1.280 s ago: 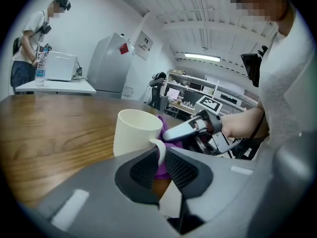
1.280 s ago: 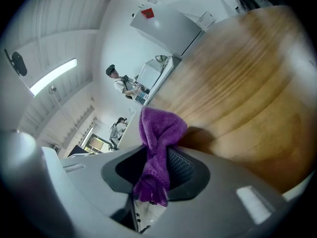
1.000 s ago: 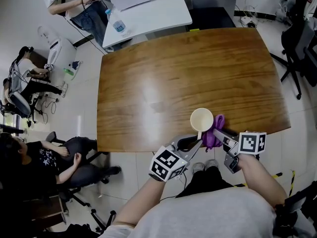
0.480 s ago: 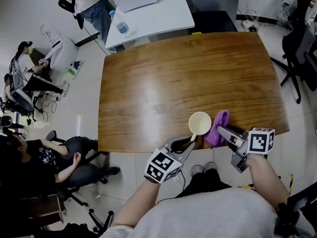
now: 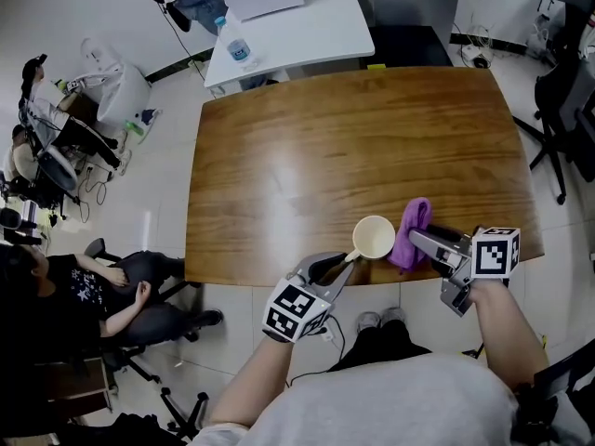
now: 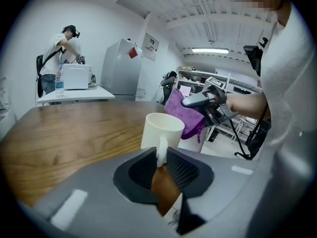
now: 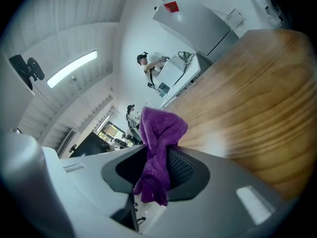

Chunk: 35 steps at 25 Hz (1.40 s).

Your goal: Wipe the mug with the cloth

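Observation:
A cream mug (image 5: 374, 238) is upright over the near edge of the wooden table (image 5: 353, 137). My left gripper (image 5: 346, 260) has the mug's handle (image 6: 161, 151) between its jaws; the pads still touch it while the jaws are opening. I cannot tell whether the mug's base rests on the table. A purple cloth (image 5: 411, 230) hangs just right of the mug, and my right gripper (image 5: 420, 241) is shut on it. In the right gripper view the cloth (image 7: 158, 138) bunches up out of the jaws. In the left gripper view the cloth (image 6: 183, 113) is behind the mug (image 6: 161, 130).
A white desk (image 5: 288, 17) with a water bottle (image 5: 237, 46) stands beyond the table's far left corner. People sit and stand on the floor at the left (image 5: 112, 286). Office chairs (image 5: 567, 100) are at the right. The table's near edge runs right under both grippers.
The cloth has come away from the mug's side and moved right with my right gripper. The mug and my left gripper have shifted slightly toward the table's near edge.

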Each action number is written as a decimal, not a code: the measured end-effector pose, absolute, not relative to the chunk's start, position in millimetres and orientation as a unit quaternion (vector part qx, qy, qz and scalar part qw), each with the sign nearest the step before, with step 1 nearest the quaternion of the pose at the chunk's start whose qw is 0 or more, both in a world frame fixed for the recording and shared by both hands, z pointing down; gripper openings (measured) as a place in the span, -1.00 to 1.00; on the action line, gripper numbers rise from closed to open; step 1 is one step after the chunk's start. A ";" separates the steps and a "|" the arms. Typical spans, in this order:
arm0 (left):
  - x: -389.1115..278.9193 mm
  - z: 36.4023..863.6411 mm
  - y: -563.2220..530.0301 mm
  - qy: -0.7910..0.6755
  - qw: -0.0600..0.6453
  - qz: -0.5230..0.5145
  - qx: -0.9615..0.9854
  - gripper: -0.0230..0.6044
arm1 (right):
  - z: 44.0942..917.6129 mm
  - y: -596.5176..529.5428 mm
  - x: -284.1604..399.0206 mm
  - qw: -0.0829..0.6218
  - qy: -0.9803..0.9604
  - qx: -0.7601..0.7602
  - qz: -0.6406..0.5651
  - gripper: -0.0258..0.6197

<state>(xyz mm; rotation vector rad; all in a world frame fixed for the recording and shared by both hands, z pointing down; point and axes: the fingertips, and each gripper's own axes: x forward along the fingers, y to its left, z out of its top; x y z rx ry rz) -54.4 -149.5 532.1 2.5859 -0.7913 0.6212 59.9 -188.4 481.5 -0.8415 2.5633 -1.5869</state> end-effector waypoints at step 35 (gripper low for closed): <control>-72.0 535.7 -171.0 -0.294 0.199 0.198 0.914 -0.71 | 557.3 -206.2 43.6 -0.151 0.820 -0.230 -0.503 -0.54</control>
